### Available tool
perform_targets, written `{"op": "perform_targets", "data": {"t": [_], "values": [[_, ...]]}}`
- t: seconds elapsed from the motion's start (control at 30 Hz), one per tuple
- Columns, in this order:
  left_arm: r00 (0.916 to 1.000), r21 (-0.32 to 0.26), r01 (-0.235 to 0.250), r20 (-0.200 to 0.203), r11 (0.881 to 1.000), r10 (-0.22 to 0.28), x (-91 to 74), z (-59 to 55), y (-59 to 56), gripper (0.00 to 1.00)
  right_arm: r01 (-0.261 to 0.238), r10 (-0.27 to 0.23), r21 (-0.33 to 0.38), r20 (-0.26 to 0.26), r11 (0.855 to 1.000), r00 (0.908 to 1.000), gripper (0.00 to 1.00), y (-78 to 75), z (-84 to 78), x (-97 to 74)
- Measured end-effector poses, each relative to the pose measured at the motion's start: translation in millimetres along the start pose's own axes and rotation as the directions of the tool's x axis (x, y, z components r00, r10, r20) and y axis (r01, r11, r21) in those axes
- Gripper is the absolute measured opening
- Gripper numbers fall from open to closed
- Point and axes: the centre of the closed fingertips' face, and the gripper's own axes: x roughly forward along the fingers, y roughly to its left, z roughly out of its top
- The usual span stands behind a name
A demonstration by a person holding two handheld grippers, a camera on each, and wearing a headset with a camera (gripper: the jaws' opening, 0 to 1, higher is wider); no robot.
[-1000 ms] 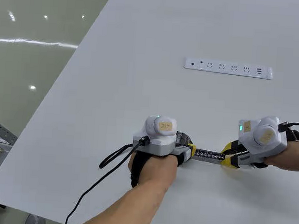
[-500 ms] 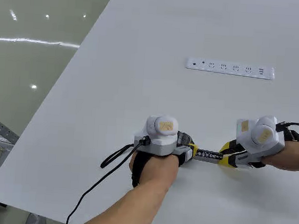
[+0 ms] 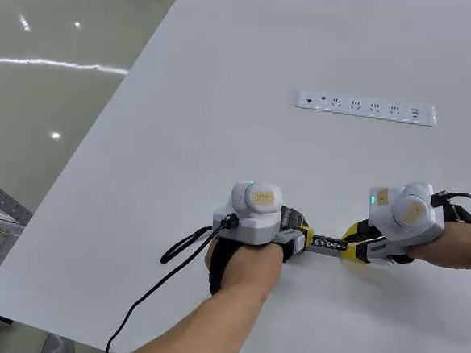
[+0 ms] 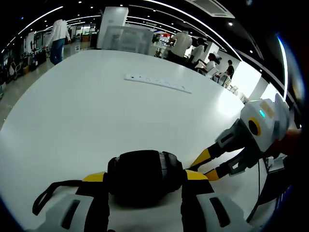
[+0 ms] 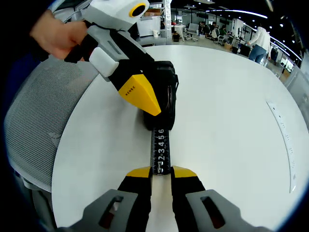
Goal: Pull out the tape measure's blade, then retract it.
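**Blade [image 5: 160, 145] held at both ends, short span exposed**

The tape measure case [image 4: 145, 174] rests on the white workbench [image 3: 223, 127], clamped between the jaws of the left gripper [image 3: 297, 239]. Just to its right, the right gripper [image 5: 161, 172] pinches the blade's tip. The blade's long axis runs left to right between them. A power strip [image 3: 365, 109] lies on the far side, with open office beyond.

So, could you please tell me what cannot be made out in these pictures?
Hook of the blade: right gripper view, hidden inside the shut right gripper.
Mouth of the tape measure: left gripper view, behind its own body, which the left gripper clamps.
Details of the power strip: head view, too small.
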Motion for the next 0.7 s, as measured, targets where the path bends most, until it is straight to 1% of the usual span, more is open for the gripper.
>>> {"op": "perform_targets", "data": {"t": [0.4,0.7], "values": [[1.0000,-0.006,0.002,-0.002,1.000,-0.002,-4.2,0.3,-1.5,0.56,-0.001,0.001,-0.005,0.004,1.000,1.0000,0.11,-0.3,7.2,5.2],[1.0000,-0.007,0.003,-0.001,1.000,-0.003,-4.1,0.5,-1.1,0.56,-0.001,0.002,-0.008,0.008,1.000,1.0000,0.11,0.2,11.5,7.2]]}}
